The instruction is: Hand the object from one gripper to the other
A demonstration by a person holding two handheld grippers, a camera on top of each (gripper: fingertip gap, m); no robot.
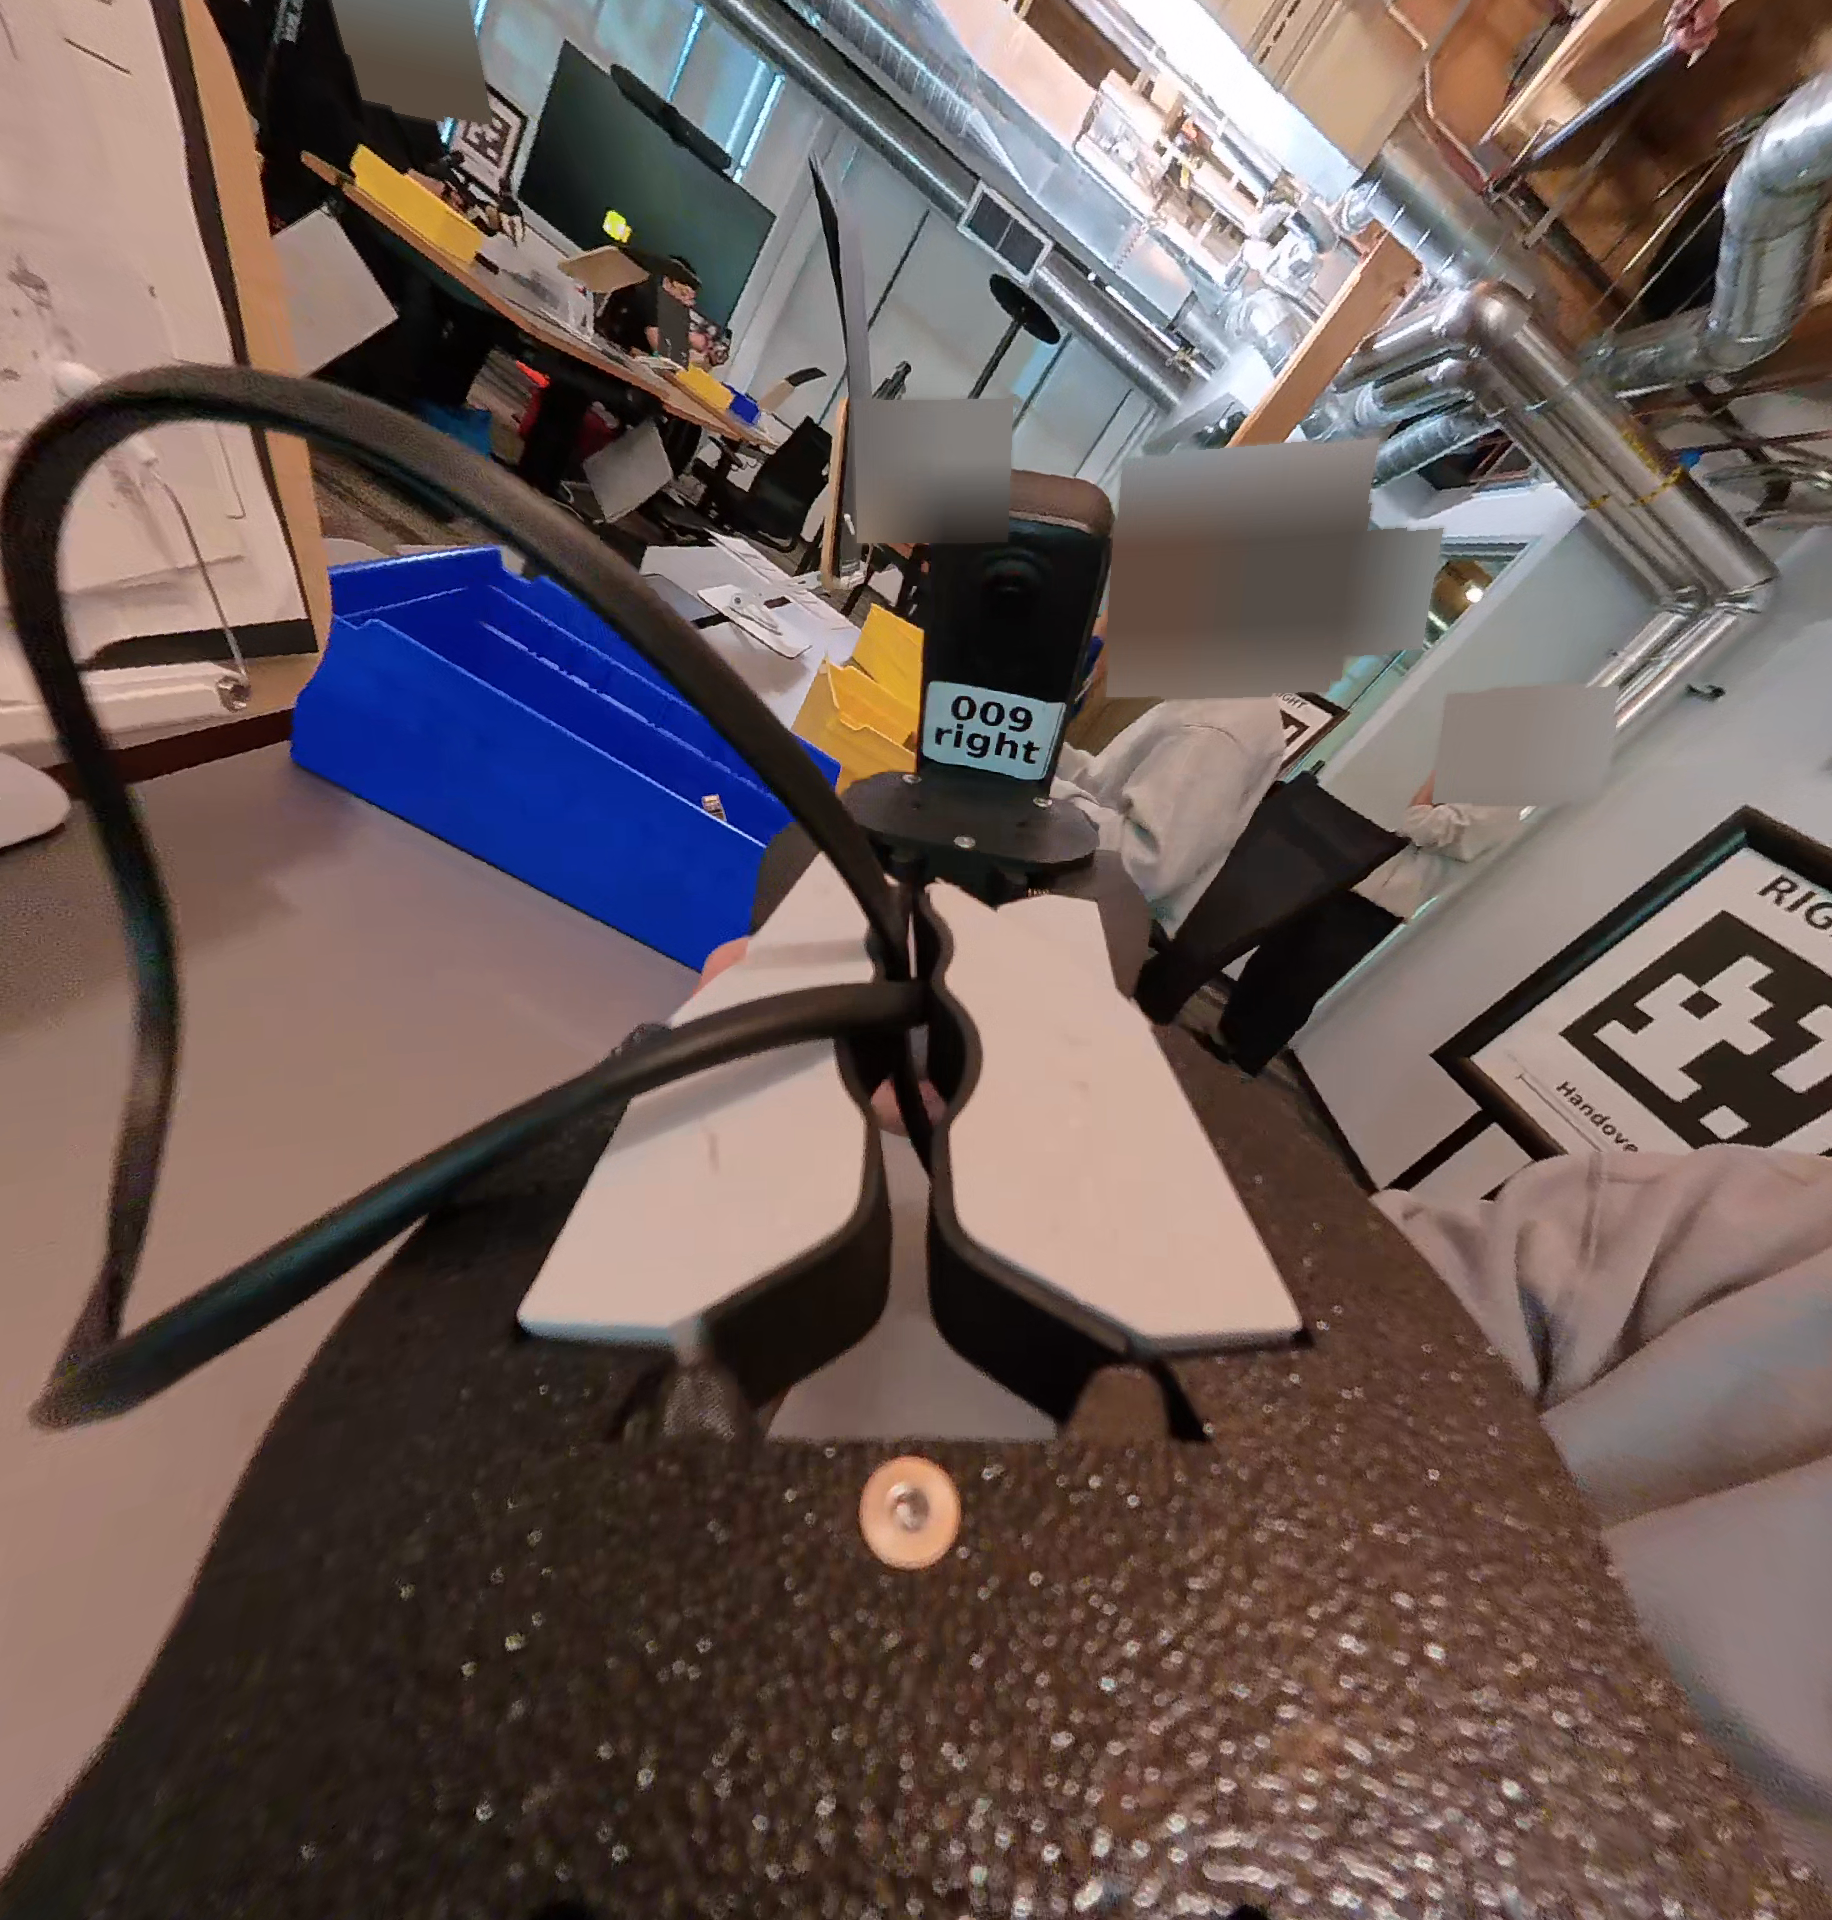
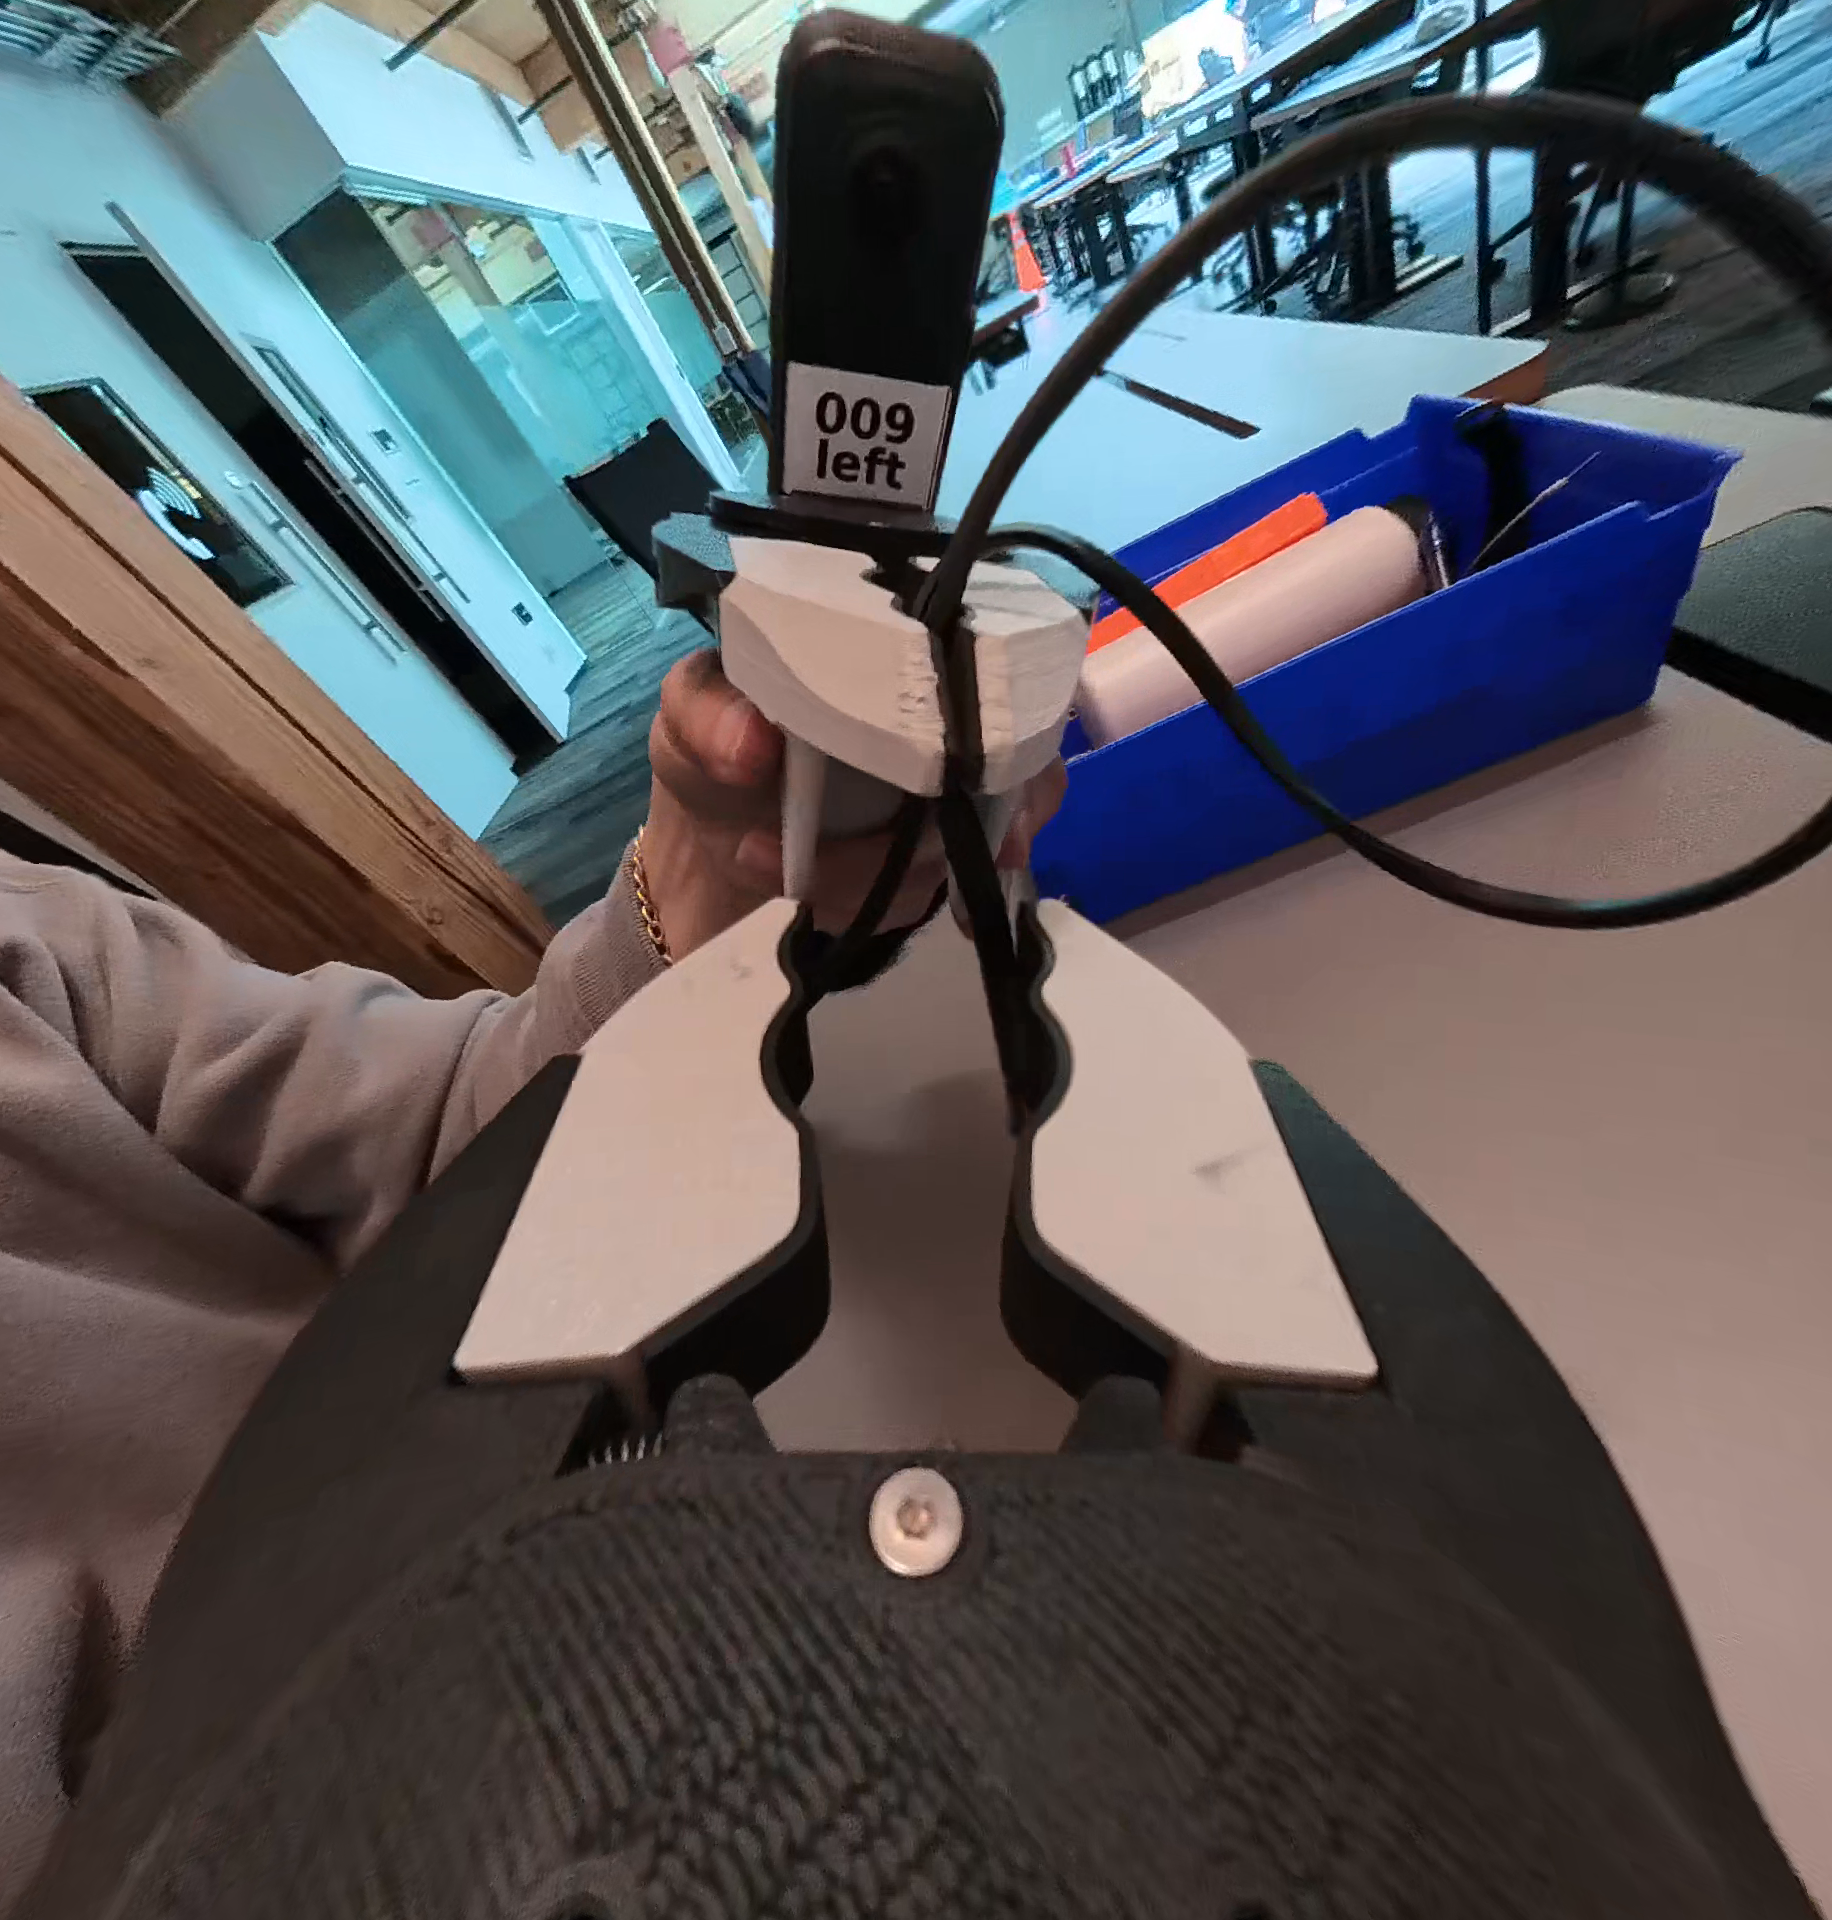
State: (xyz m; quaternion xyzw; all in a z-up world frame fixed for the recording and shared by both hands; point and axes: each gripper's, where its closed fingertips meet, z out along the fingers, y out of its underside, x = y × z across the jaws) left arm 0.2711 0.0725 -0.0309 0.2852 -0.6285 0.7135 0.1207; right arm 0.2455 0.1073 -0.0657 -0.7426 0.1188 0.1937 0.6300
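cable pinched in the left gripper, right gripper open around it

in the left wrist view, a big loop of black cable (image 1: 91, 831) arcs at the far left over the grey table (image 1: 320, 1039). behind it lies a blue bin (image 1: 538, 748). further right, the left gripper (image 1: 917, 1029) has its fingers drawn nearly together, with the cable clamped where its strands cross at the tips. just past those tips stands the right gripper's camera post, facing back. at the far right is a grey sleeve (image 1: 1670, 1330).

in the right wrist view, a grey sleeve fills the left side, ending in a hand (image 2: 725, 800) that grips the left gripper's handle. in the middle, the right gripper (image 2: 917, 935) has its jaws parted, with a clear gap between them. cable strands hang down from the left gripper into that gap, one lying along the inner edge of the right-hand finger (image 2: 1182, 1143); whether it is gripped there i cannot tell. to the right the cable loops over the table in front of the blue bin, which holds a white roll (image 2: 1255, 634).
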